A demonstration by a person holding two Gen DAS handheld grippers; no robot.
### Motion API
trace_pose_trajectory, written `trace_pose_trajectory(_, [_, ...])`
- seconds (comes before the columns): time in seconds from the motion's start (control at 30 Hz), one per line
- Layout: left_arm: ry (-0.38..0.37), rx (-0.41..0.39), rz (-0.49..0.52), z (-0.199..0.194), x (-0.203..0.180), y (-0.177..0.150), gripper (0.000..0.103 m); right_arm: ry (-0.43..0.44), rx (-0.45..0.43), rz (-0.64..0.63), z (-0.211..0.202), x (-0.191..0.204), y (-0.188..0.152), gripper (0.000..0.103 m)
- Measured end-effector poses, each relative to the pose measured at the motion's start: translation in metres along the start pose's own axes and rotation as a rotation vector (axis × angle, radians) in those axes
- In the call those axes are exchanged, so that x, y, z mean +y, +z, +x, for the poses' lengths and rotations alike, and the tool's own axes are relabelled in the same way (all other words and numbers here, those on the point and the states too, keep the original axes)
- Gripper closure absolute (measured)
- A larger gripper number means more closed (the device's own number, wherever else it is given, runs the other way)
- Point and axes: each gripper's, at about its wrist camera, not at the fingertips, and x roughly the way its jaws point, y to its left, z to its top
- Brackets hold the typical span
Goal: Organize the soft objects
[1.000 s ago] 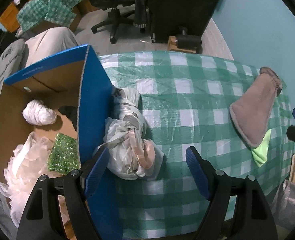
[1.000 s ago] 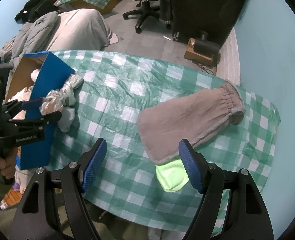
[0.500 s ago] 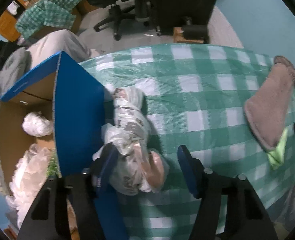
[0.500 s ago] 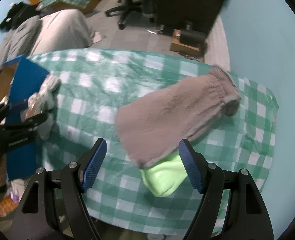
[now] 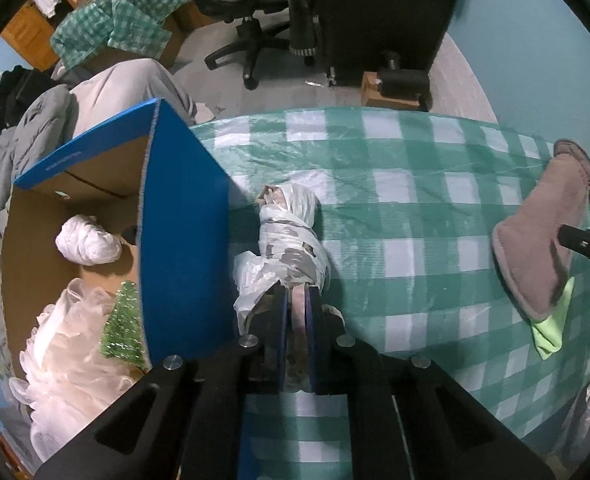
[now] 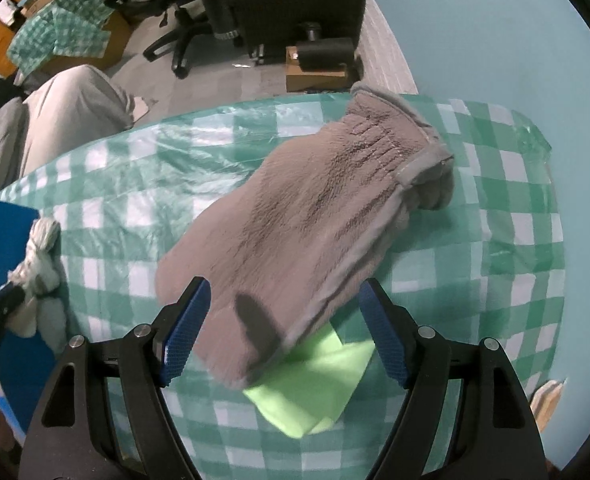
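Here, the left hand-held gripper (image 5: 298, 300) is clamped on a white plastic-wrapped bundle (image 5: 291, 248) lying on the green checked surface (image 5: 395, 208) beside a blue cardboard box (image 5: 183, 240). The right hand-held gripper (image 6: 285, 332) is held wide over a grey fleece mitt (image 6: 307, 216).

We count two grippers: the left gripper (image 5: 298, 308) and the right gripper (image 6: 285, 334). On the bench (image 5: 415, 184) we see three soft things — one plastic-wrapped bundle (image 5: 291, 248), one grey fleece mitt (image 6: 307, 216) and one lime-green cloth (image 6: 315, 392). There is one blue cardboard box (image 5: 183, 240), and inside it we count three items: one white wad (image 5: 88, 241), one green glittery piece (image 5: 122, 326) and one pale frilly mass (image 5: 63, 360). Beyond the bench we count one office chair (image 5: 255, 4) and one small brown box (image 5: 379, 94) with one dark roll (image 5: 403, 80) on it — other floor clutter is too jumbled to number.
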Motion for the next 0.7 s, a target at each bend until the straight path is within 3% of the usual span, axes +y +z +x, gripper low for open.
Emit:
trace_pose_trajectory(0.1, [0.000,-0.005,0.018,-0.002,-0.010,-0.003,0.095,0.002,0.006,-0.007,0.010,0.001,0.002,0.026])
trace_pose_trajectory(0.13, [0.002,-0.009,0.025,-0.003,-0.014,-0.004,0.095,0.003,0.011,-0.012,0.012,0.001,0.002,0.032])
trace_pose_trajectory(0.2, [0.004,-0.016,0.049,-0.006,-0.024,-0.006,0.095,-0.009,0.008,-0.036,0.015,0.002,0.002,0.047])
trace_pose_trajectory(0.27, [0.007,-0.024,0.071,-0.009,-0.035,-0.010,0.095,-0.033,0.005,-0.071,0.016,0.003,0.001,0.072])
trace_pose_trajectory(0.33, [0.021,-0.035,0.096,-0.011,-0.045,-0.014,0.095,-0.037,0.003,-0.093,0.016,0.002,0.000,0.084])
trace_pose_trajectory(0.7, [0.013,-0.047,0.182,-0.015,-0.089,-0.040,0.095,0.013,-0.034,-0.151,0.003,-0.006,-0.015,0.087])
